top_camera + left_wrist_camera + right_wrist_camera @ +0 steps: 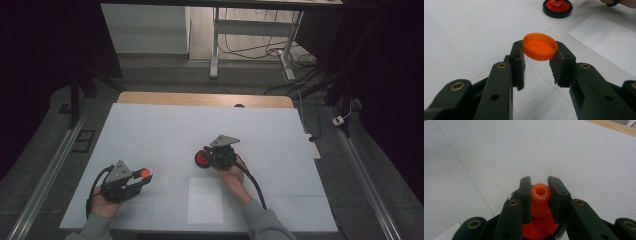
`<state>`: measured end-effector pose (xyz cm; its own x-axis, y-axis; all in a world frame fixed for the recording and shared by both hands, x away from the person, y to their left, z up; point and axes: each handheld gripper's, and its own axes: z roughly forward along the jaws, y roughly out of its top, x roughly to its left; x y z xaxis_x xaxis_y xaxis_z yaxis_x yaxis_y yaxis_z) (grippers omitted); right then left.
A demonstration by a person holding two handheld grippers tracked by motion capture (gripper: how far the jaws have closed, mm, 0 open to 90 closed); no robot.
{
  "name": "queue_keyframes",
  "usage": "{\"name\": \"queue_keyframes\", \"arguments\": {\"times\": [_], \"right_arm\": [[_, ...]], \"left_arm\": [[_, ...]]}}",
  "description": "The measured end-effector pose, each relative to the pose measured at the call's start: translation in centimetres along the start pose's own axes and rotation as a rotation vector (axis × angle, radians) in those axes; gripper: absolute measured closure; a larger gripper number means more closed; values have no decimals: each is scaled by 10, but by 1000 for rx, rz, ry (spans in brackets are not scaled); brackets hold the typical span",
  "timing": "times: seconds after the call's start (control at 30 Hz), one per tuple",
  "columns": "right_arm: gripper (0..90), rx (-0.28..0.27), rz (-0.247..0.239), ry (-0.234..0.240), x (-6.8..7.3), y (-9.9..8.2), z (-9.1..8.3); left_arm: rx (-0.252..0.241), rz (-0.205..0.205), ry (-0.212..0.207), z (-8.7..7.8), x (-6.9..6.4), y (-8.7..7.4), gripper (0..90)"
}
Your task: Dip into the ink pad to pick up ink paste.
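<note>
Left gripper (538,68) first: its two black pads pinch an orange cap (539,46) by the rim, holding it clear above the white table (461,30) with its hollow side tipped toward the camera. Over to the right gripper (539,200), clamped tight on the orange spout (540,200) that stands up from the red middle of a black-rimmed round base (202,159), which sits on the table near its centre. Pulling back in the high view, the left gripper (145,179) sits near the front left, well apart from the right gripper (214,155), with a white paper sheet (205,199) lying between them by the front edge.
</note>
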<state>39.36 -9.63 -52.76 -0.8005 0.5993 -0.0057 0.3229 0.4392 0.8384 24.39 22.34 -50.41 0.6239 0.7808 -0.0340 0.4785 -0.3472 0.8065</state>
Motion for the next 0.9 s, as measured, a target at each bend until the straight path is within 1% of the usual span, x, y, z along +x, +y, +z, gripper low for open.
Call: {"name": "queue_keyframes", "arguments": {"times": [0.2, 0.3, 0.63, 0.73, 0.8, 0.9], "right_arm": [[729, 2, 4, 2, -1, 0, 0], [729, -12, 12, 2, -1, -2, 0], [730, -10, 7, -3, 0, -2, 0], [727, -16, 5, -12, 0, -2, 0], [725, -21, 32, 2, -2, -2, -2], [725, -121, 52, -7, -4, 5, -15]], "left_arm": [[-2, 0, 0, 0, 0, 0, 654], [-4, 1, -1, -1, -1, 1, 654], [-5, -1, 1, -1, -1, 1, 654], [-4, 2, 0, 0, -1, 1, 654], [-5, 1, 0, 0, 0, 1, 654], [-8, -6, 2, -1, 2, 0, 654]]}}
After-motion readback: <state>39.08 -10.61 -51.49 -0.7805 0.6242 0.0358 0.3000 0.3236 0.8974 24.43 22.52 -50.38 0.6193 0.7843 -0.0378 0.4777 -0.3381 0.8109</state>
